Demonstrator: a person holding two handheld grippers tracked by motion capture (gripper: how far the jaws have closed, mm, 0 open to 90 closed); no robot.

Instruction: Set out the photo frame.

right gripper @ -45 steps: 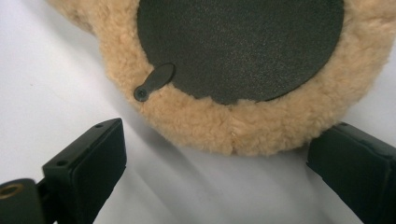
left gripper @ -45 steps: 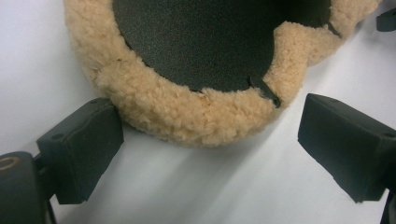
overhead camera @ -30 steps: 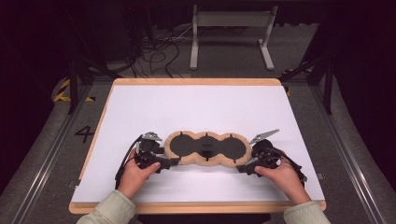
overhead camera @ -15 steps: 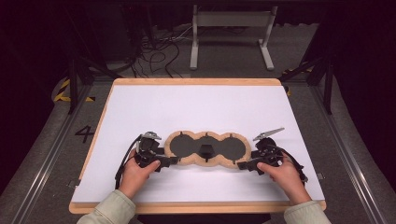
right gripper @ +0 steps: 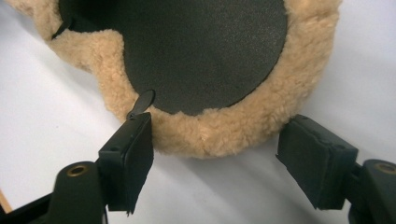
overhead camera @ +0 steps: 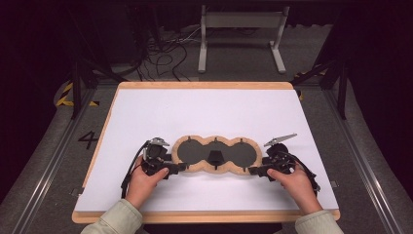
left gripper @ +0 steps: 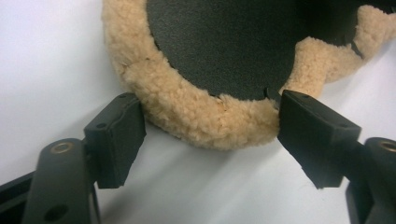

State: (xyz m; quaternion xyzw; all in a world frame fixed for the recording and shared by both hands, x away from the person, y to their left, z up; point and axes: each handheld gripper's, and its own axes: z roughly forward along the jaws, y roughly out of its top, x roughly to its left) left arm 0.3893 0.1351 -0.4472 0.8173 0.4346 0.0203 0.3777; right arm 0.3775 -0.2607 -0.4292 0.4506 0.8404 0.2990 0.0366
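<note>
Fleece-edged three-lobed pad (overhead camera: 215,154) flat on white desk (overhead camera: 209,112) | left gripper (overhead camera: 181,167), right gripper (overhead camera: 253,170) at opposite ends, jaws just closing, apart around fleece rim, not yet pinching | risk: shallow bite, plush slips out on lifting

Fleece pad (overhead camera: 215,155): tan woolly rim, black grainy centre panels.
Left claw (overhead camera: 181,167): black, matte pads.
Right claw (overhead camera: 253,171): black, grey plate on top.
Table (overhead camera: 209,112): plain white top, light wood edge.
Sleeves (overhead camera: 117,219): pale green.
Floor (overhead camera: 53,151): grey, with yellow-black tape at 10 o'clock.
</note>
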